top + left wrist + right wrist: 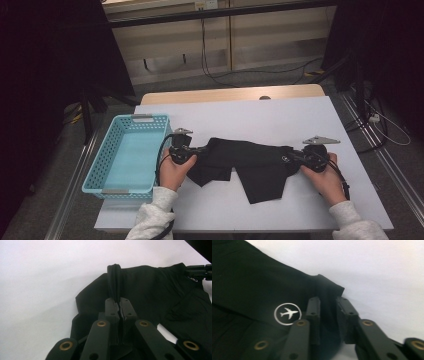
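1. Your two sleeves (150, 217) came in from the near edge of the desk (310, 115), one on each side.
2. Your left hand (172, 170) held the left gripper (192, 150) just beside the blue basket (100, 172), with its grey plate on top.
3. The jaws of the left gripper were squeezed tight on a bunched fold of the black cloth (250, 162). In the left gripper view the fold (114, 280) stood up in a thick roll between the two pads.
4. Your right hand (325, 177) held the right gripper (292, 157) at the other end of the cloth.
5. The jaws of the right gripper were narrow, with a corner of the cloth (328, 290) between them. In the right gripper view a small gap showed beside the right pad, so I cannot tell if the pads pressed on the cloth.
6. A little white plane in a ring (287, 313) was printed on the cloth, just beside the left jaw of that gripper.
7. The black cloth lay on the middle of the desk, spread between your two grippers. Two flaps of it pointed back at you.
8. The blue basket sat on the left part of the desk, near the cloth but apart from it.
9. Past the far edge of the desk, black cables (220, 75) lay on the floor by a pale wall.
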{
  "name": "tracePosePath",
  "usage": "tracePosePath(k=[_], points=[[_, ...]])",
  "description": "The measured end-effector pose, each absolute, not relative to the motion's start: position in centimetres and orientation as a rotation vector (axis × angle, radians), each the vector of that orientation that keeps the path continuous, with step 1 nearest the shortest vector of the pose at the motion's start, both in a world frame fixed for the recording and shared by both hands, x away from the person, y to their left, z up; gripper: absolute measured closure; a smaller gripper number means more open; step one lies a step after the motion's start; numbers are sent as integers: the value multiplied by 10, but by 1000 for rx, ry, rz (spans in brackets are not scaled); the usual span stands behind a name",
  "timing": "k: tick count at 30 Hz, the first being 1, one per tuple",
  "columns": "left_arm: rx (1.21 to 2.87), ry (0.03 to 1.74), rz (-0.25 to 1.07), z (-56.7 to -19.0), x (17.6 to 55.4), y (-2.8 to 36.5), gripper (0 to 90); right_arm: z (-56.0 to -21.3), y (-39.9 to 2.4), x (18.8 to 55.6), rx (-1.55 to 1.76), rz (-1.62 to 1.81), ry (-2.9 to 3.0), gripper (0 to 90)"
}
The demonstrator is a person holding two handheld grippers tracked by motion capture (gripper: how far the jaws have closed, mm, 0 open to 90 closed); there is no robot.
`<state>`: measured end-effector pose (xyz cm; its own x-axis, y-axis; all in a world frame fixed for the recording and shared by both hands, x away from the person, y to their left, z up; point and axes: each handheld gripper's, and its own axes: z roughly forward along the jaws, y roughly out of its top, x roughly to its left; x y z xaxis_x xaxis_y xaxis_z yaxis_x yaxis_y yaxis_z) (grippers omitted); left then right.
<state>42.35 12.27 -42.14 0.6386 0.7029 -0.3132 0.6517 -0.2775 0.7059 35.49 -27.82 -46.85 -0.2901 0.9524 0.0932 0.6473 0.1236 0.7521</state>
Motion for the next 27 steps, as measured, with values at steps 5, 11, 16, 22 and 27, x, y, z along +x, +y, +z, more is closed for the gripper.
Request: tracePosePath(k=[5, 11, 16, 22, 27], points=[[1995, 1061, 74, -423, 424, 123, 867, -470, -283, 356, 1566, 1097, 2014, 851], [1971, 1078, 86, -419, 425, 129, 868, -464, -287, 356, 1490, 1148, 1994, 838], [1954, 1107, 94, -418, 426, 135, 869, -457, -287, 356, 1493, 1146, 1983, 663], [1960, 1122, 98, -420, 427, 137, 868, -456, -292, 356, 1553, 1103, 1964, 524], [1967, 1121, 96, -421, 427, 135, 869, -467, -285, 354, 1513, 997, 2030, 519]])
